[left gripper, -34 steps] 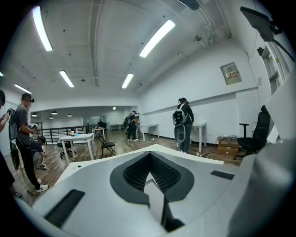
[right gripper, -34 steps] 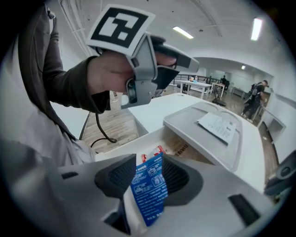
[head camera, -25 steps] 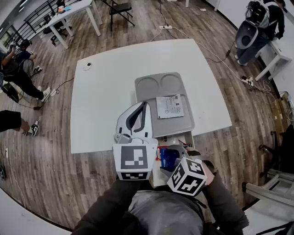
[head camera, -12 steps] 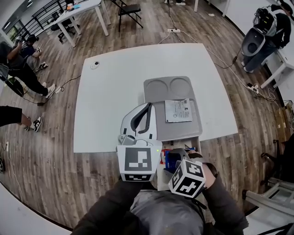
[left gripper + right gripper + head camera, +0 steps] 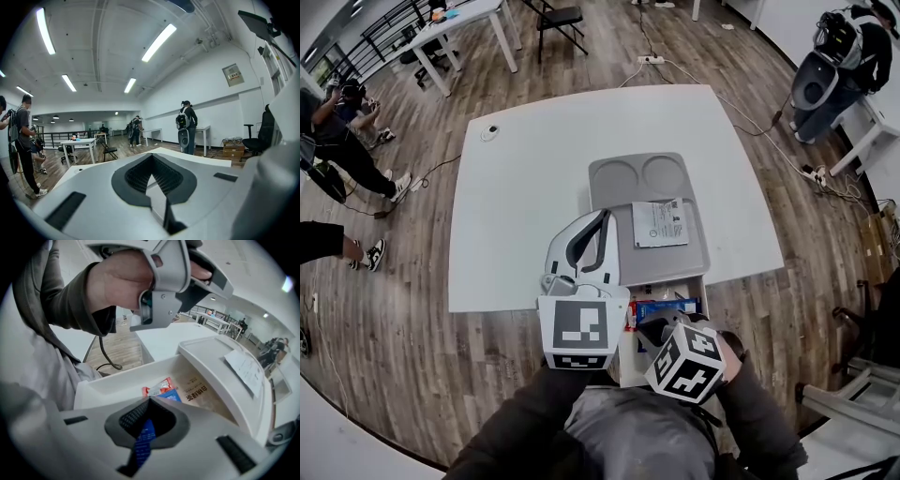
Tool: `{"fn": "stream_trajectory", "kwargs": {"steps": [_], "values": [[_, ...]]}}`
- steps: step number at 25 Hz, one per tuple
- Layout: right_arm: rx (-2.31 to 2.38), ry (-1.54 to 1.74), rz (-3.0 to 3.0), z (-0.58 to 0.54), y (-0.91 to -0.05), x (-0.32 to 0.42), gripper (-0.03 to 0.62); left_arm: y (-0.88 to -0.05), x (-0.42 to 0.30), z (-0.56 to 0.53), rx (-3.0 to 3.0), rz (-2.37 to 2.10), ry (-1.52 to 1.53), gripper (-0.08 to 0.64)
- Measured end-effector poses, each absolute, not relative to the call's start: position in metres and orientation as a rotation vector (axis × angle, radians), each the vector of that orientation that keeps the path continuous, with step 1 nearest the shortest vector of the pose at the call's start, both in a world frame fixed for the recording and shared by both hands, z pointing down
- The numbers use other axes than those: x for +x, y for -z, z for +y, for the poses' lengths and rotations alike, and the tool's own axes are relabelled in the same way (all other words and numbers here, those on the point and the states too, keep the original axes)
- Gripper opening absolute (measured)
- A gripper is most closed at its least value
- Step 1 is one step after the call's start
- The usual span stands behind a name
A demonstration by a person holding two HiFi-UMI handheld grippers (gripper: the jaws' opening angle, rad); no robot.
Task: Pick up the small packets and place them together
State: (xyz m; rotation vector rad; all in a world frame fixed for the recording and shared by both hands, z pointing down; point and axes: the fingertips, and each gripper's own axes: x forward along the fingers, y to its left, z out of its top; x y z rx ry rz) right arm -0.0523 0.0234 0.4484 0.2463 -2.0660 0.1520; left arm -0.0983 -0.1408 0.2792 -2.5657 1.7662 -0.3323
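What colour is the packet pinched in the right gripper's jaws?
Blue with white print; the packet shows best in the right gripper view.

The left gripper (image 5: 602,217) lies nearly level over the near left edge of the tray (image 5: 666,262), its jaws together with nothing between them. The left hand (image 5: 117,284) wraps round its handle, and the dark left sleeve (image 5: 511,427) runs back to the body. The right gripper (image 5: 149,401) sits just off the tray's near edge, to the right of the left gripper, tipped steeply down. Its jaws have just been closing and now pinch a blue packet (image 5: 144,439). Both forearms are bent in close to the torso.
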Motion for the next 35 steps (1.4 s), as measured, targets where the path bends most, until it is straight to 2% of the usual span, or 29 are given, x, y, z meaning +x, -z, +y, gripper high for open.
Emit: {"fn": "stream_trajectory", "kwargs": {"steps": [16,17,20,23,24,32,35], "values": [[0.28,-0.169,-2.098,0.015,-0.427,-0.056,0.012,-0.269,-0.095,-0.148,-2.593,1.754,0.338,0.0],[0.277,-0.168,-2.102,0.015,-0.43,-0.058,0.092,-0.27,-0.096,-0.15,-2.591,1.753,0.336,0.0],[0.276,-0.16,-2.093,0.01,-0.439,-0.059,0.217,-0.276,-0.097,-0.154,-2.588,1.755,0.342,0.0],[0.267,-0.139,-2.059,0.008,-0.451,-0.057,0.319,-0.28,-0.096,-0.155,-2.588,1.753,0.342,0.0],[0.265,-0.135,-2.054,0.008,-0.454,-0.057,0.329,-0.28,-0.095,-0.155,-2.588,1.749,0.336,0.0],[0.219,-0.196,-2.032,0.006,-0.461,-0.06,0.337,-0.282,-0.104,-0.157,-2.558,1.758,0.313,0.0],[0.223,-0.193,-2.043,0.007,-0.46,-0.06,0.281,-0.281,-0.108,-0.158,-2.555,1.766,0.313,0.0]]}}
